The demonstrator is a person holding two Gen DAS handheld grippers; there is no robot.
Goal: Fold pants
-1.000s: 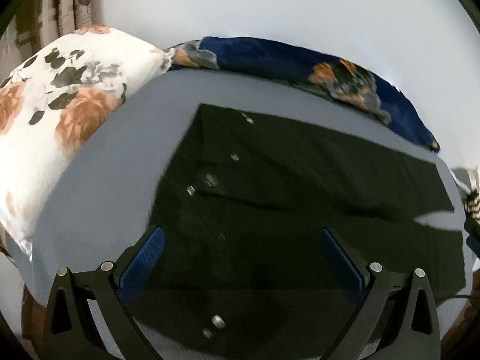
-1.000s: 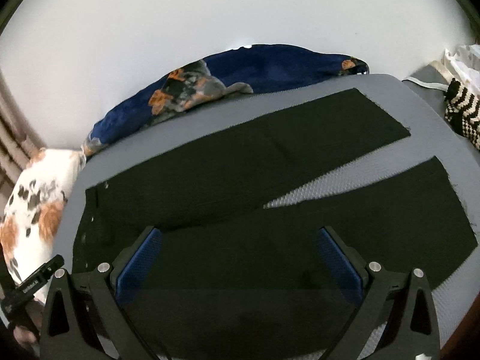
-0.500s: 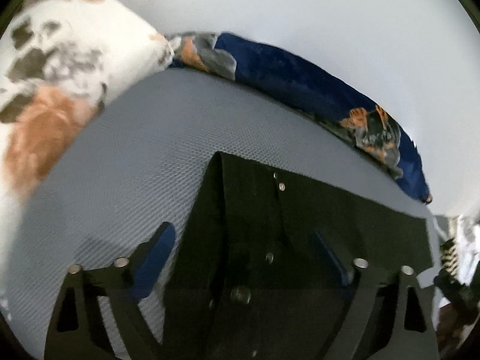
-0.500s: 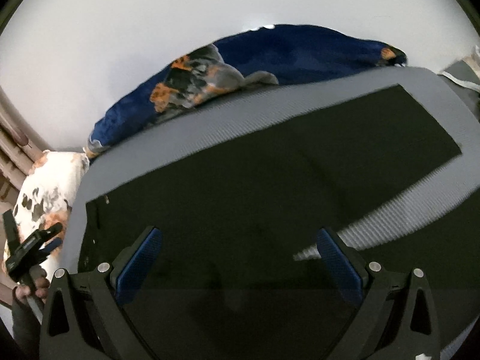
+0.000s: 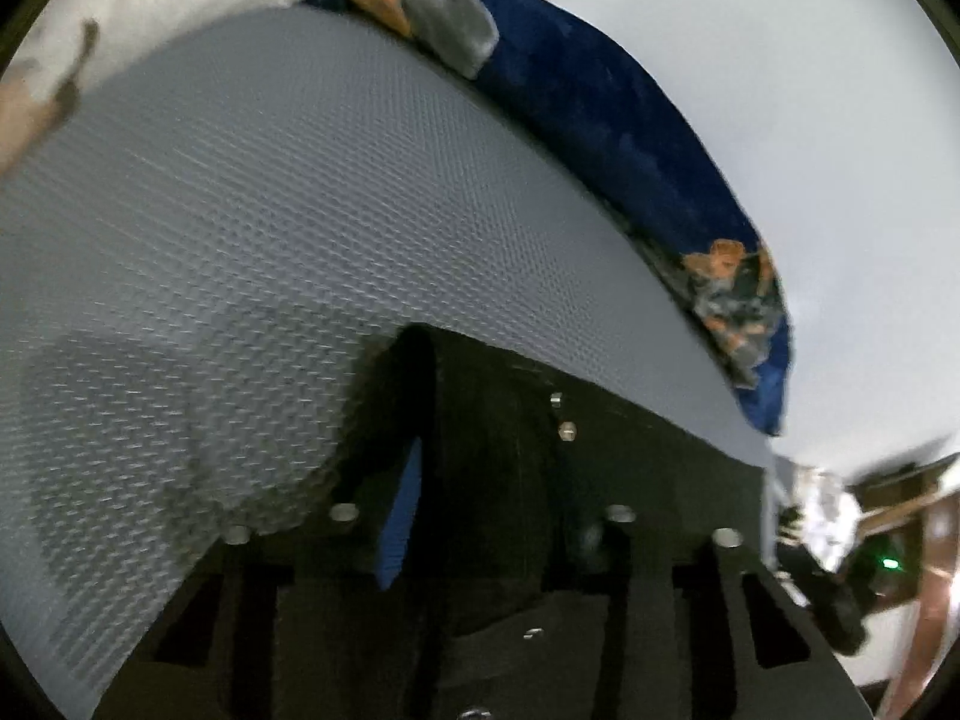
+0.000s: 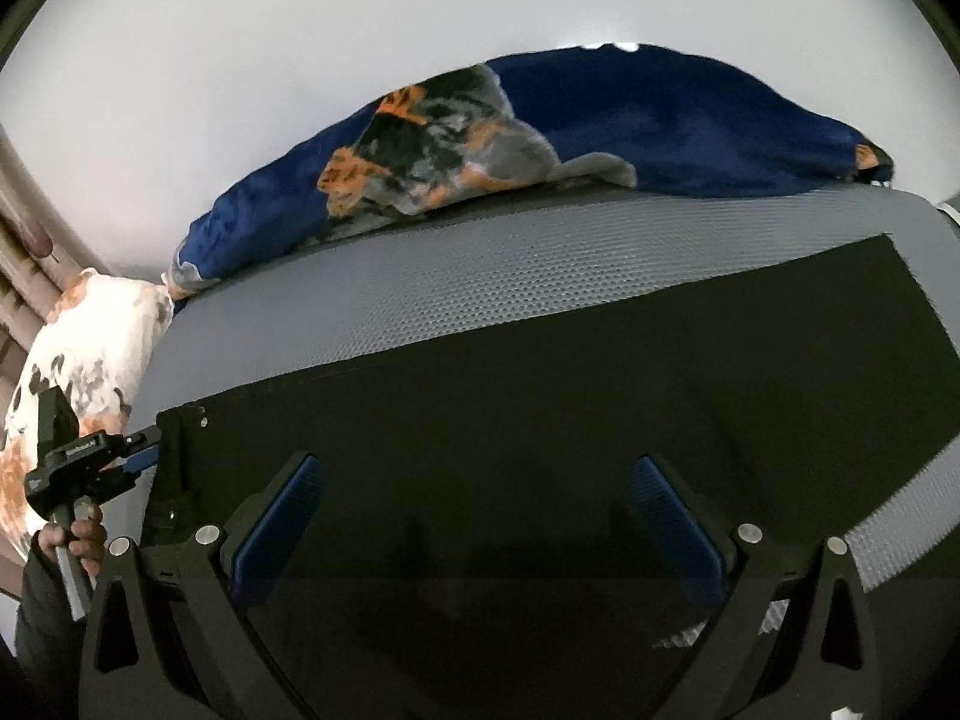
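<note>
Black pants (image 6: 540,420) lie flat on the grey mesh bed cover (image 6: 480,276), waistband to the left with small metal studs (image 5: 567,431). My left gripper (image 5: 480,510) sits at the waistband's far corner, its jaws narrowed around the black cloth; one blue pad (image 5: 399,525) shows, the other is hidden by fabric. It also shows in the right wrist view (image 6: 141,453), at the waistband edge. My right gripper (image 6: 474,510) is open, low over the middle of the pants, with nothing between its pads.
A navy floral blanket (image 6: 540,132) lies along the far edge by the white wall. A white floral pillow (image 6: 78,360) sits at the left end. Clutter and the other handset (image 5: 840,588) show at the right in the left wrist view.
My left gripper moved forward to the waistband's far corner and its jaws closed in on the cloth. My right gripper moved lower and closer over the pants, still open.
</note>
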